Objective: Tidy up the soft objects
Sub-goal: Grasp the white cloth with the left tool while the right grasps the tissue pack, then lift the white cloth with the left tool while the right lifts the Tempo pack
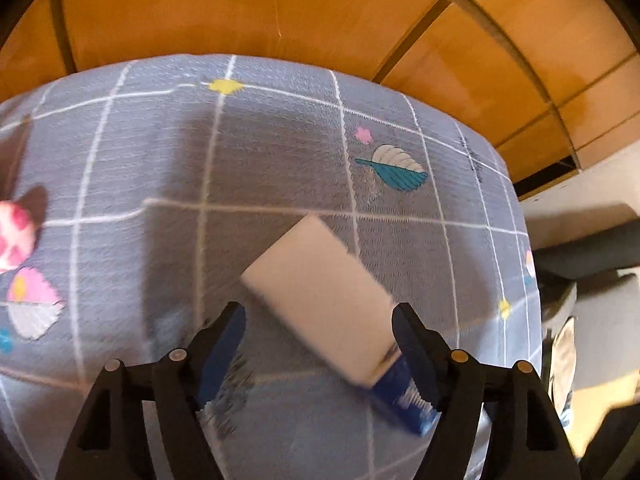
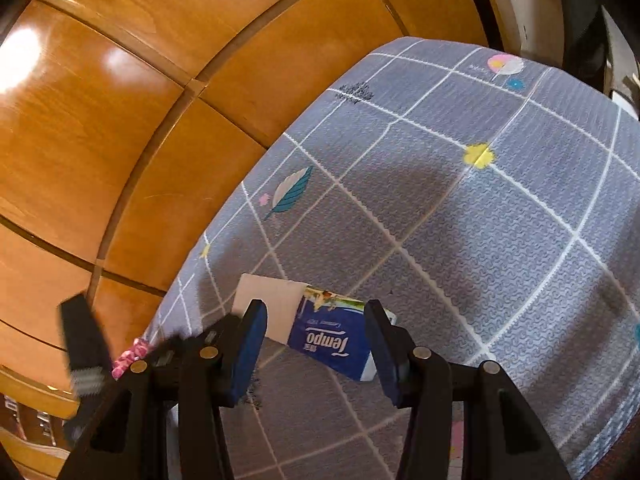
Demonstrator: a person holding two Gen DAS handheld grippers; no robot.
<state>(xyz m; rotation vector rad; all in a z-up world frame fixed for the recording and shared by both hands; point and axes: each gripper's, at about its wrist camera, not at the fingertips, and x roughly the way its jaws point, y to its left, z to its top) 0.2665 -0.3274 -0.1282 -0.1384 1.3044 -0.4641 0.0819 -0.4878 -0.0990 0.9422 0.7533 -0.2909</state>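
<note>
A white foam block [image 1: 320, 292] lies slanted on a blue Tempo tissue pack [image 1: 400, 398] on the grey checked bedsheet [image 1: 180, 168]. My left gripper [image 1: 320, 314] is open and straddles the block's near half; its right finger [image 1: 408, 332] is close to the block's corner, and its left finger stands well apart. In the right wrist view the tissue pack [image 2: 332, 344] and the foam block [image 2: 268, 306] show between the fingers of my right gripper [image 2: 314, 312]. That gripper is open, with a gap beside the pack. A pink-and-white soft thing [image 1: 14, 236] lies at the far left.
Orange wooden cabinet panels [image 1: 280, 8] rise right behind the bed. The bed's edge [image 1: 532, 280] drops off on the right, with grey and pale items beyond it. In the right wrist view a dark blurred shape [image 2: 84, 340] hangs beside a pink patterned piece [image 2: 132, 354].
</note>
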